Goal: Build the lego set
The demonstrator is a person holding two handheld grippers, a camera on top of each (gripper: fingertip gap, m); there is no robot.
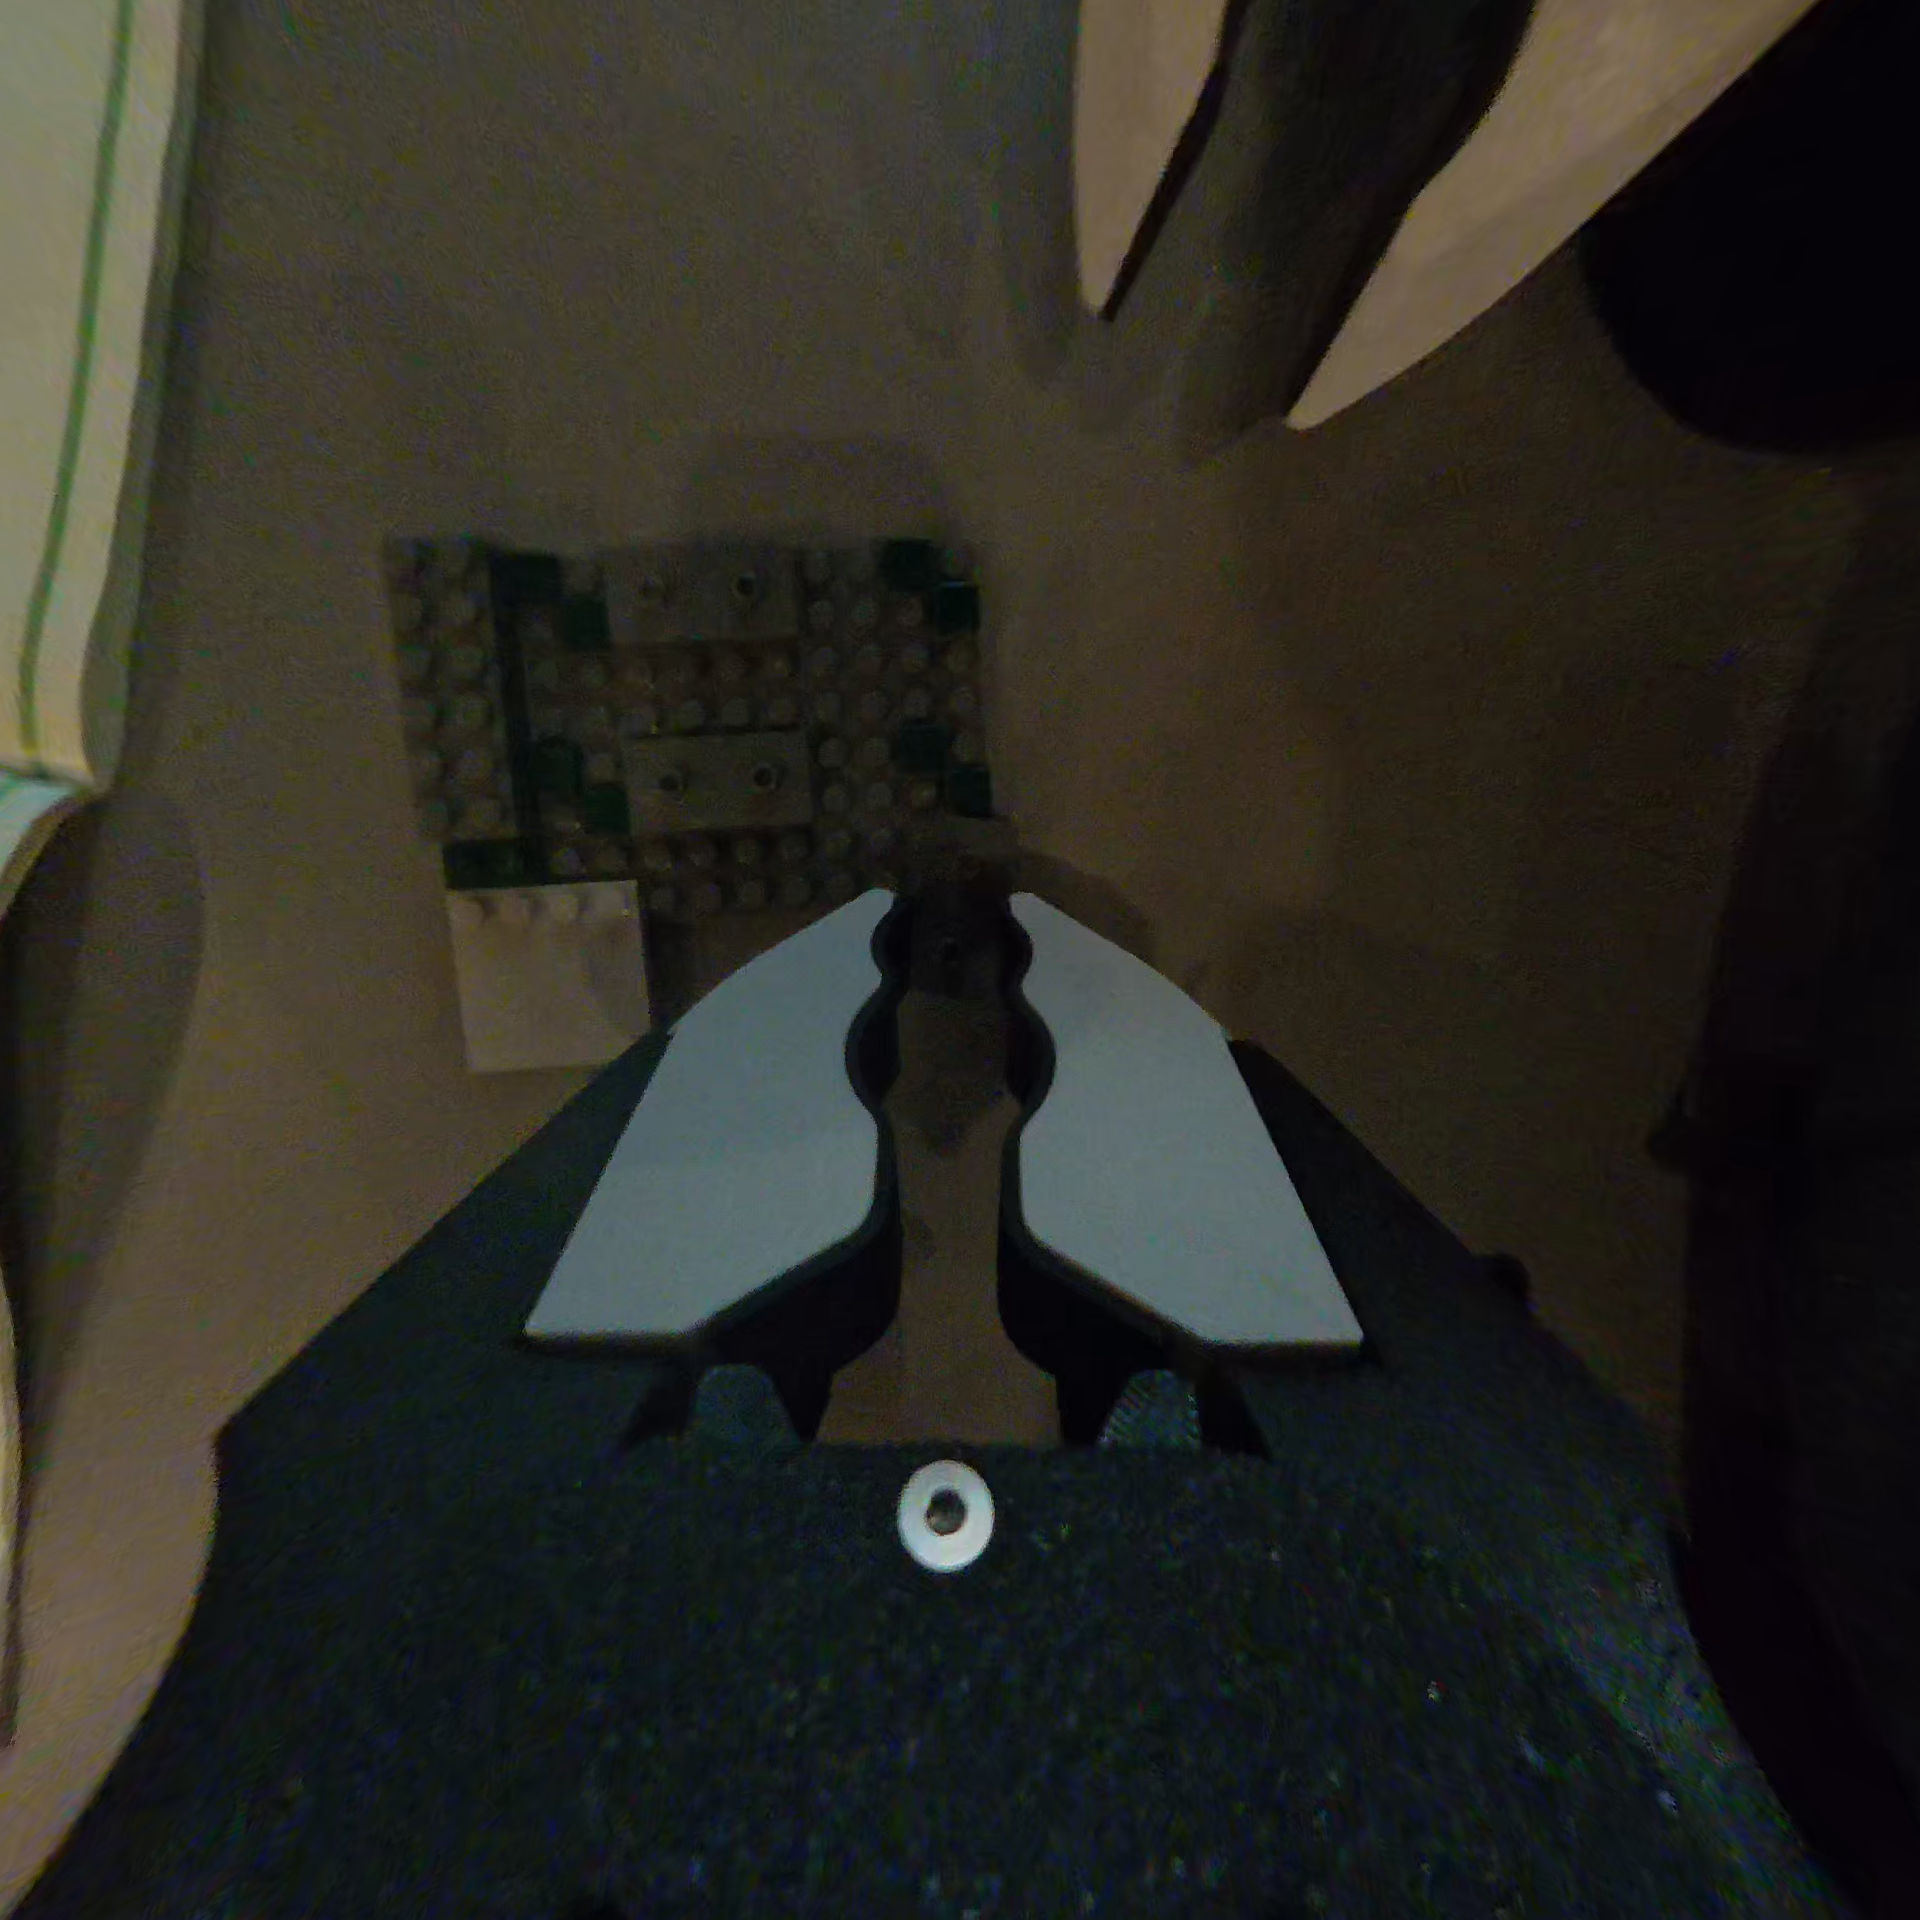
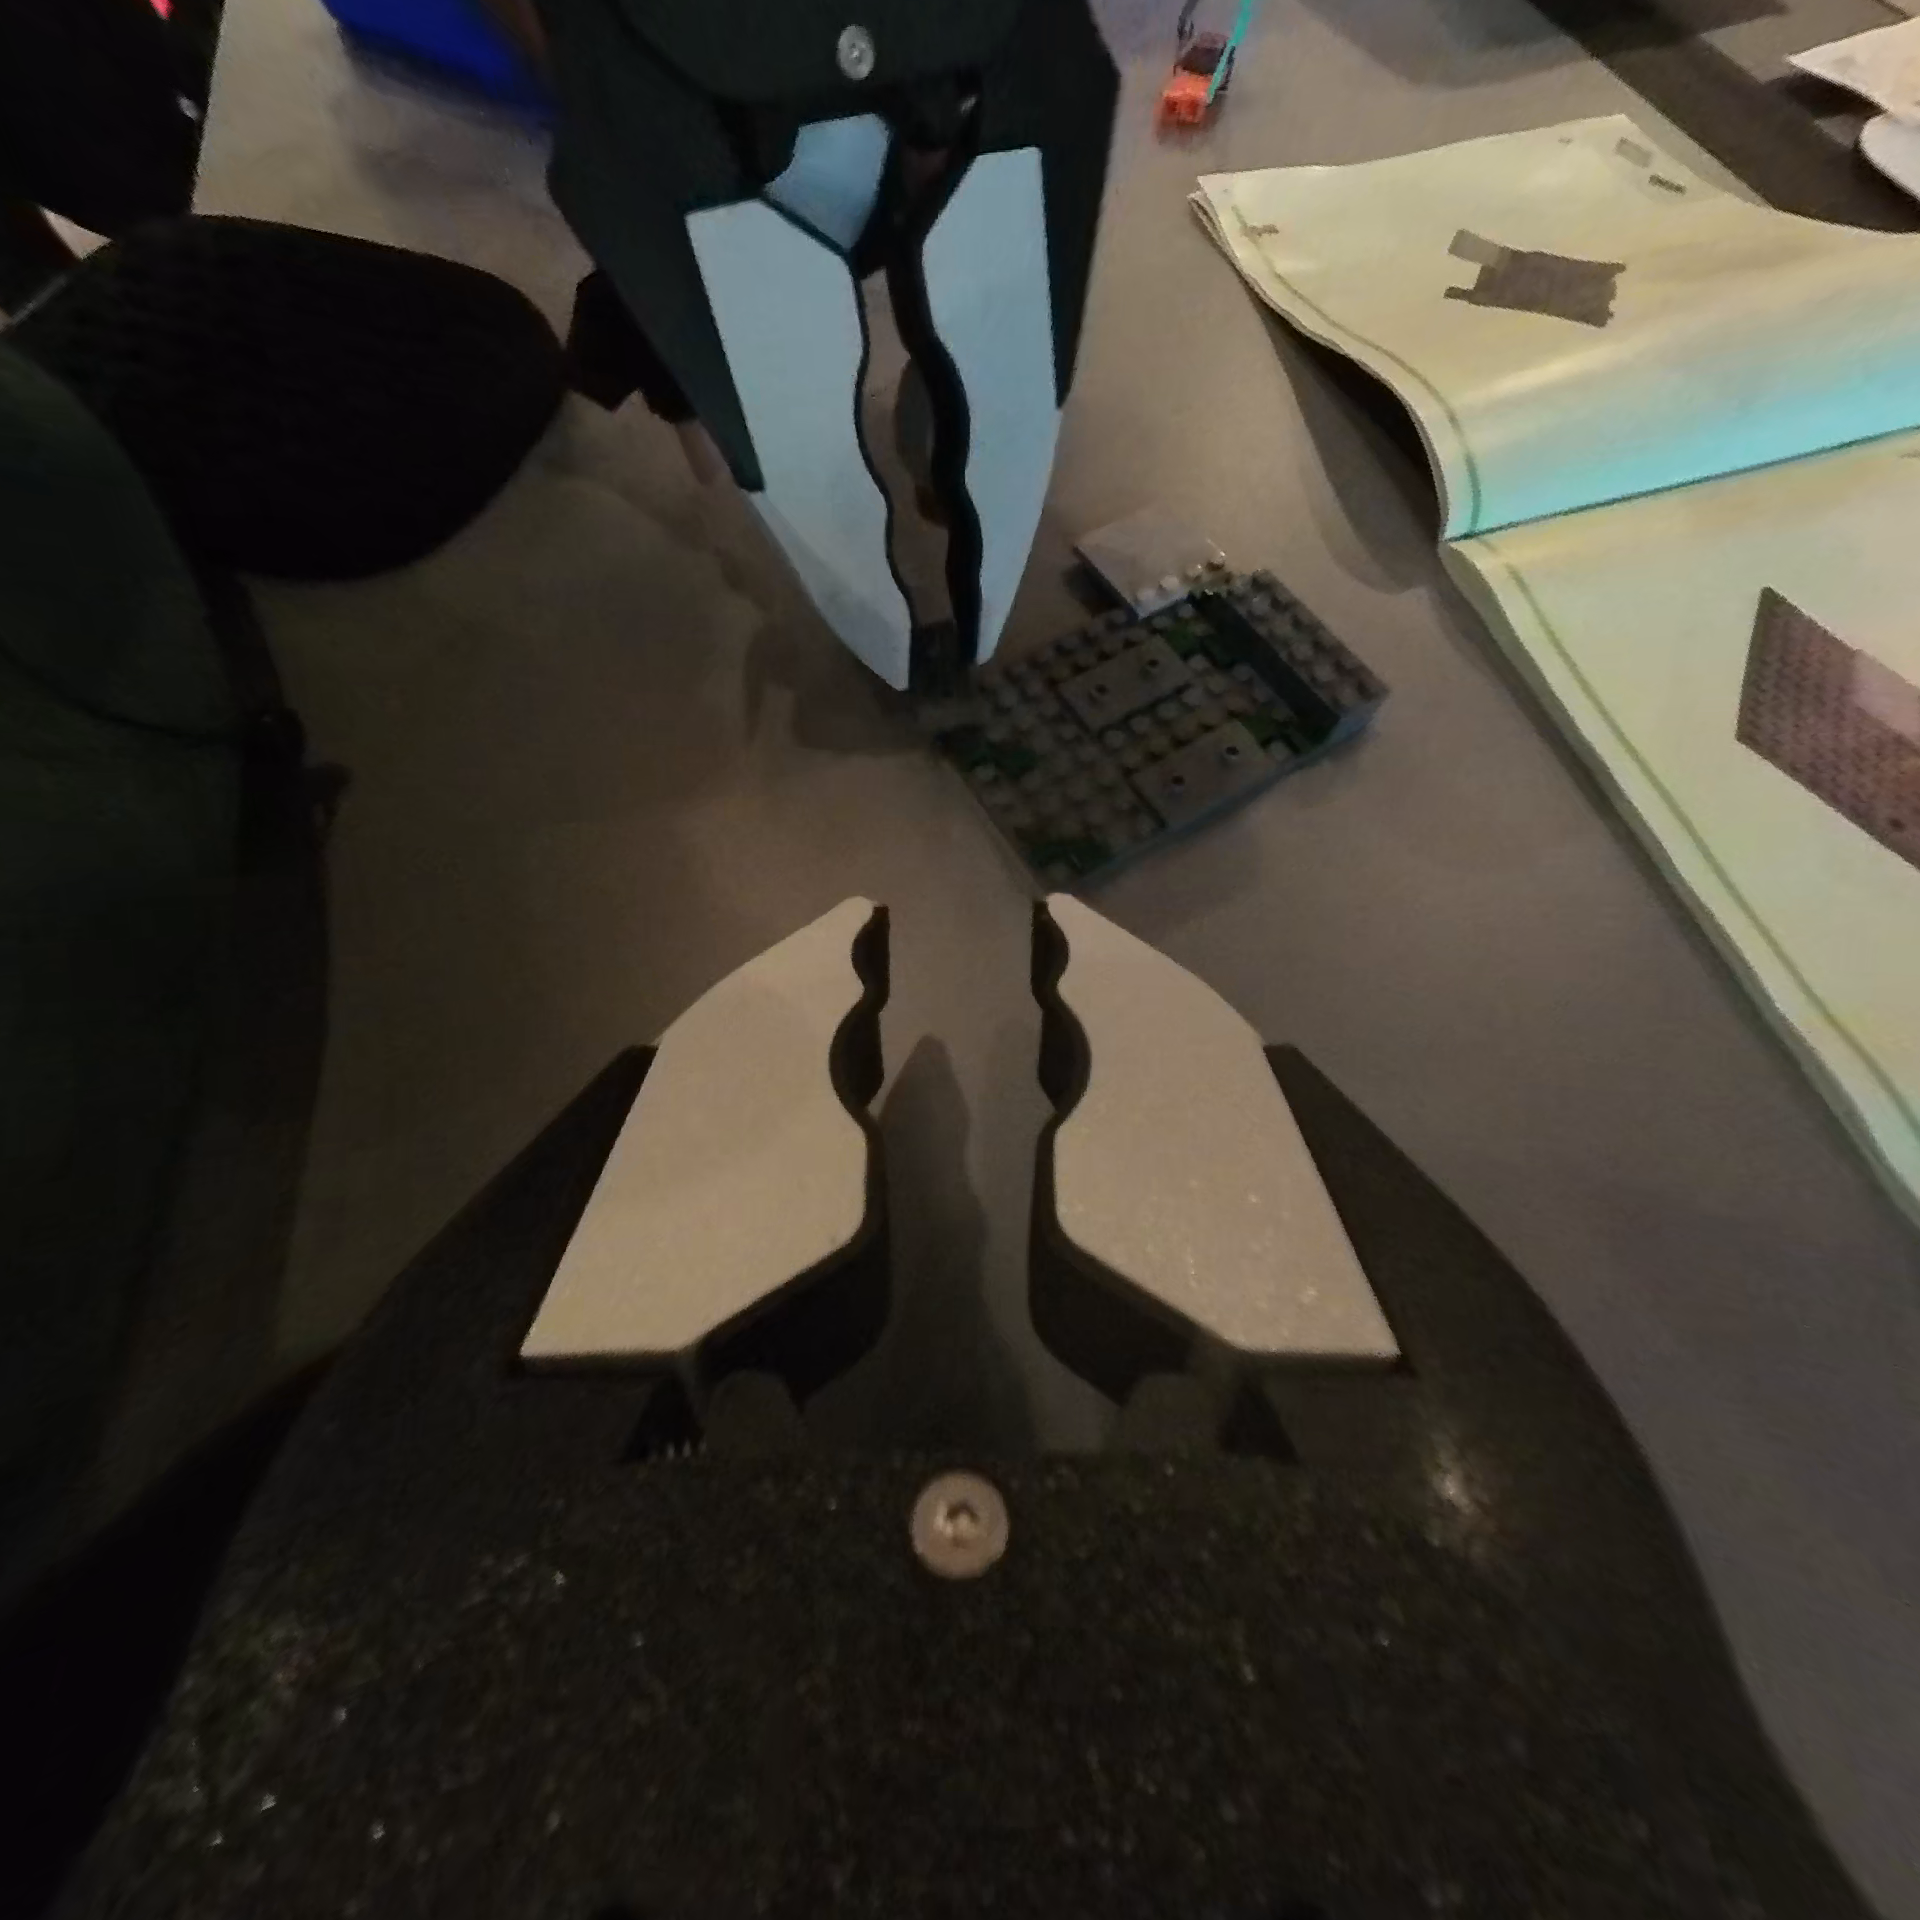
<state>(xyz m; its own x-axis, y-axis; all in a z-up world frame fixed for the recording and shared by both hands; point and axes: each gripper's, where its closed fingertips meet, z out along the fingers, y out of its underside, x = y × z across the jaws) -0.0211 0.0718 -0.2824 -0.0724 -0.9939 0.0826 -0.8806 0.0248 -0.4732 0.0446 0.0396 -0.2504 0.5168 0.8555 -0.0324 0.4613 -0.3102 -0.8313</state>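
A grey studded lego plate (image 1: pixel 717 686) with dark green pieces and two flat grey tiles lies on the table; it also shows in the right wrist view (image 2: pixel 1143 748). A light grey sloped piece (image 1: pixel 545 966) sits against its near left corner. My left gripper (image 1: pixel 951 899) is shut on a small dark lego piece (image 1: pixel 951 862) and holds it at the plate's near right corner; the same gripper shows in the right wrist view (image 2: pixel 940 649). My right gripper (image 2: pixel 961 925) is open and empty, just short of the plate. Its fingers (image 1: pixel 1403 260) show at the top of the left wrist view.
An open instruction booklet (image 2: pixel 1610 416) lies right of the plate; its edge shows in the left wrist view (image 1: pixel 62 416). A small red-orange piece (image 2: pixel 1195 88) lies at the far edge. A dark rounded object (image 2: pixel 291 395) stands at the left. One gripper's finger ends stand about 9 cm off the other's.
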